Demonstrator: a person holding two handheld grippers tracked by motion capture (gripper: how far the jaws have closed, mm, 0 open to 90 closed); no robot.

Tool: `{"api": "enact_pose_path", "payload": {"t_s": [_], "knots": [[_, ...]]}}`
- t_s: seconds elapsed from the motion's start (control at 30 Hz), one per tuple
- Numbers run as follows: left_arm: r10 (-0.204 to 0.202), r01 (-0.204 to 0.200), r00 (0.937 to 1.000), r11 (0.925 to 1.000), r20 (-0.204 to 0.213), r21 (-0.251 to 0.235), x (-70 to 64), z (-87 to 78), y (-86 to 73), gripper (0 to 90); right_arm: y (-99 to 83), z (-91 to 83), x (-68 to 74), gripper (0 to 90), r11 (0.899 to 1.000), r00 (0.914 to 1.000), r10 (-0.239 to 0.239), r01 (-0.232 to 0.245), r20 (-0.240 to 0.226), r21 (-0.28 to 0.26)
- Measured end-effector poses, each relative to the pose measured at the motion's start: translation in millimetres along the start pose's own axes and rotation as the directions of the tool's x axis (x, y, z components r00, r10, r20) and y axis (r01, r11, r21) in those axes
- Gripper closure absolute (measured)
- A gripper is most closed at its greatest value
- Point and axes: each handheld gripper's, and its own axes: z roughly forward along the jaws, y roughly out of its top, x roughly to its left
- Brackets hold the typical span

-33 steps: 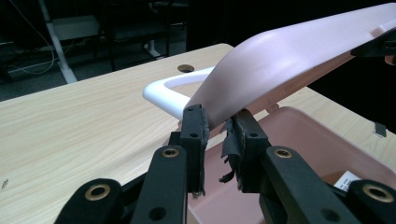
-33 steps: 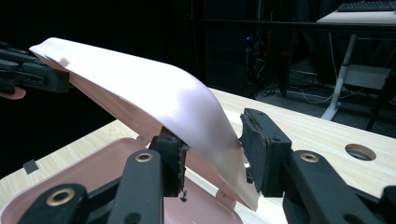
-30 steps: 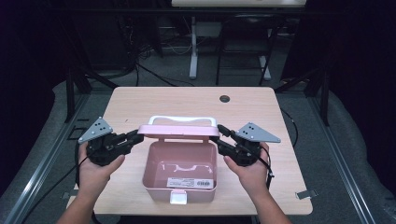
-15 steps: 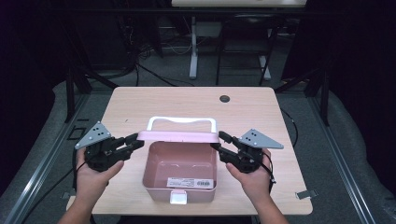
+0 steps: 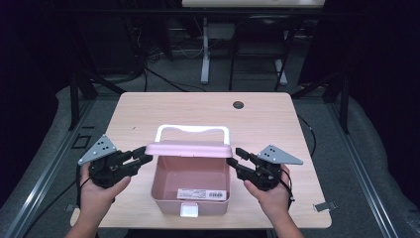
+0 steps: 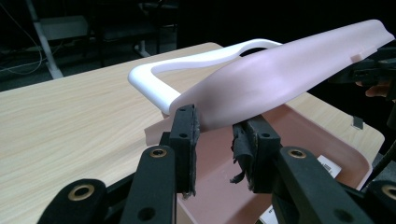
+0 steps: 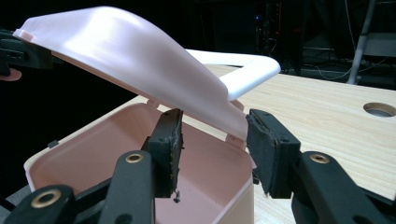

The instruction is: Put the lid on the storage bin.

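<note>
Pale pink plastic storage box [image 5: 190,186] sits near the front edge of the light wooden table [image 5: 148,114], mouth open, a barcode label lying on its floor. Its pink hinged lid [image 5: 189,148] stands half-raised on the far edge, white carry handle [image 5: 193,130] behind it.

Left gripper [image 5: 140,157] at the lid's left corner: fingers [image 6: 184,135] spread, the lid's edge lying between them, not pinched as far as I can judge. Right gripper [image 5: 236,159] at the right corner: fingers [image 7: 273,151] spread wide, lid edge just above and between them.

Judgement: lid is mid-swing, guided from both ends. To do this well, move both sides at the same pace so the lid doesn't twist on its hinges, keep the contact light, and watch that the box doesn't skid on the table.
</note>
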Motion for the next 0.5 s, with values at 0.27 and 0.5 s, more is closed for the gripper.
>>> {"api": "enact_pose_path", "payload": {"t_s": [0.27, 0.5], "knots": [[0.003, -0.003, 1.0000, 1.0000, 0.003, 0.002, -2.3, -1.5, -4.5, 68.8, -7.3, -2.3, -4.9, 54.7, 1.000, 0.9999, 0.010, -0.010, -0.004, -0.002], [0.007, -0.006, 1.0000, 0.9999, -0.003, 0.010, -6.1, -4.7, -6.5, 68.8, -16.2, -2.7, -8.6, 54.1, 1.000, 0.9996, 0.027, -0.027, -0.006, 0.011]]}}
